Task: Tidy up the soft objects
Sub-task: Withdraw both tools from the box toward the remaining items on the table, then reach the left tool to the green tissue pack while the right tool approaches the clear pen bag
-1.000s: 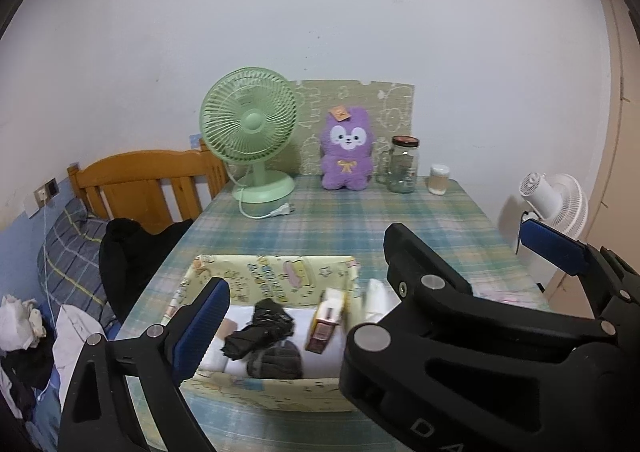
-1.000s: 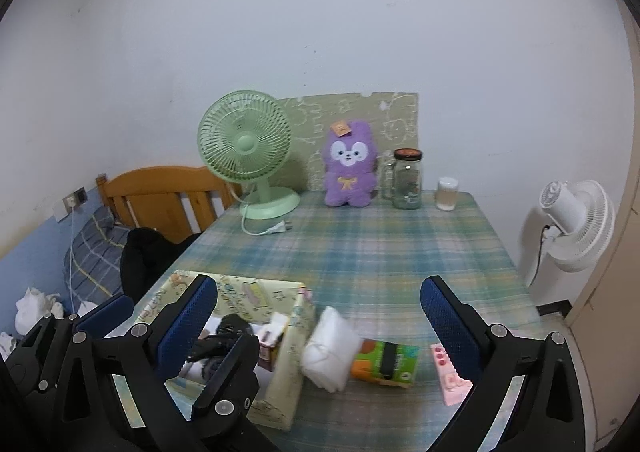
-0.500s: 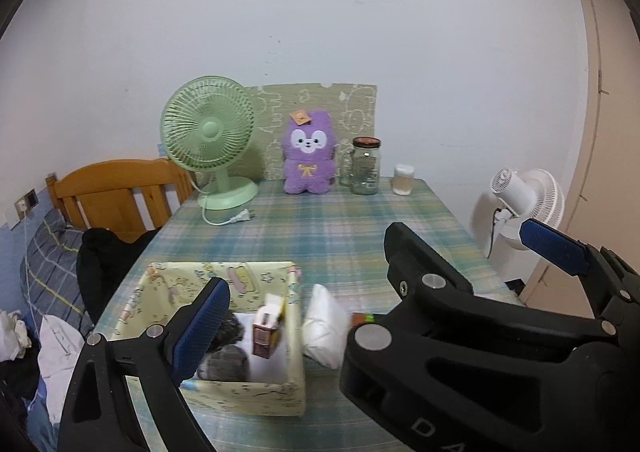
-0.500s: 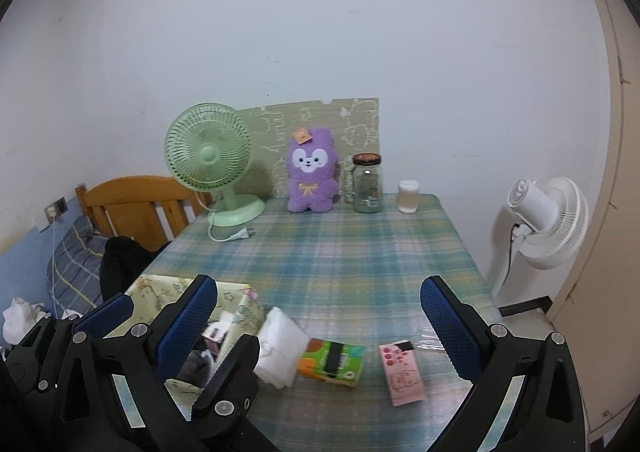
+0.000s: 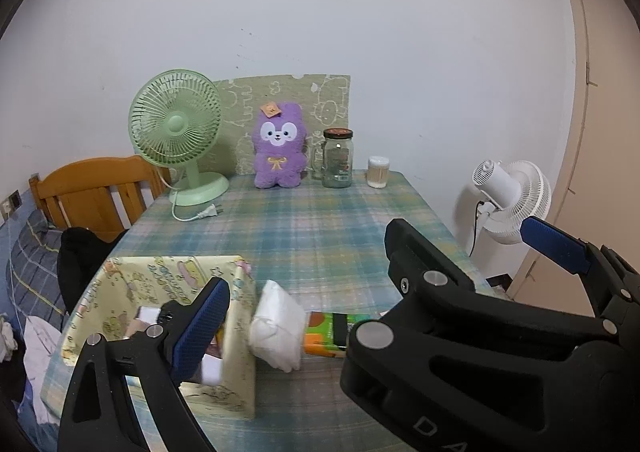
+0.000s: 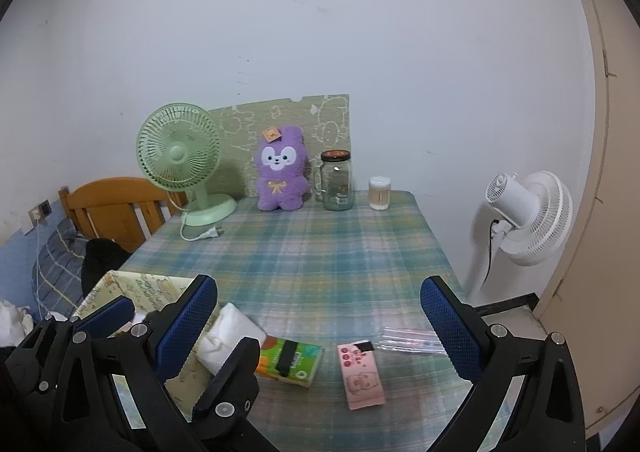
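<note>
1. On the desk [image 6: 320, 252], w/ its plaid cloth, the near-left corner has a yellow cartoon-print box [image 5: 132, 292] w/ small stuff inside, can't make out what exactly.
2. Right beside the box's right wall, touching it: a white soft bundle [image 5: 278, 326], prob a tissue pack or cloth, can't tell. Its other side butts up against a green/orange tissue pack [image 6: 290, 362] lying flat near the front edge.
3. Right of that, a bit apart, a pink packet [image 6: 362, 376] w/ a cartoon print, and a clear zip bag [image 6: 412, 340] just behind it, towards the right edge.
4. Left gripper [image 5: 372, 276] is spread wide, nothing between the blue pads [image 5: 200, 324]. It hangs over the front edge, above the box and bundle.
5. Right gripper [image 6: 320, 326] also wide apart and empty, hovering over the front edge w/ the pink packet in between its fingers from its cam view.
6. Back edge, left to right: green desk fan [image 5: 180, 140] unplugged w/ cord on the cloth, purple plush [image 5: 278, 150] upright against a patterned board [image 5: 320, 100], glass jar [image 5: 337, 158], small cotton swab tub [image 5: 378, 172].
7. Off the desk: white floor fan [image 6: 524, 220] on the right, wooden chair [image 6: 116, 212] on the left.
</note>
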Motion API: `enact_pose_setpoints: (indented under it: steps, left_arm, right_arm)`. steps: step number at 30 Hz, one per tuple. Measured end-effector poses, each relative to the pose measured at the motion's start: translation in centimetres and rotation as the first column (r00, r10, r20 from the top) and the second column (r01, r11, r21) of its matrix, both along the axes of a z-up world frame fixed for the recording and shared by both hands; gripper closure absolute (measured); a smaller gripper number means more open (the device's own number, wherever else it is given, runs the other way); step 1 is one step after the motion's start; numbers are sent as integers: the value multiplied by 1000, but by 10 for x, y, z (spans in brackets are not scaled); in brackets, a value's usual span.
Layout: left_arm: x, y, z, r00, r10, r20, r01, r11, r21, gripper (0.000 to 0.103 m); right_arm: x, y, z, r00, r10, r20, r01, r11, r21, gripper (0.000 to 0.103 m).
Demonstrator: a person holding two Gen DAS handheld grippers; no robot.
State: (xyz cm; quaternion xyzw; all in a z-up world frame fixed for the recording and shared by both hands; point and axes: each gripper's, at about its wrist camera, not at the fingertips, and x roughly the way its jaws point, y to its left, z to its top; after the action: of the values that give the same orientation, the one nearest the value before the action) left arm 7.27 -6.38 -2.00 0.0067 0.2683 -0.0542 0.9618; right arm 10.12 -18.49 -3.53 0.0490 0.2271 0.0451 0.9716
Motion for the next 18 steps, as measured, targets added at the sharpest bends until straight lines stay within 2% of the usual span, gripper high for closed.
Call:
enact_pose_setpoints:
  steps: [8,18]
  left_arm:
    - [13,-19,-29,999,0,-34,0,1000,-18,6]
    - [26,-32,-64,996,27,-85,-26,1000,15,5]
  right_arm:
    - [10,-19,-31,1000,-17,-7,17,1000,-9,0]
    - [27,-26,-70,998,-15,-67,14,1000,-25,0]
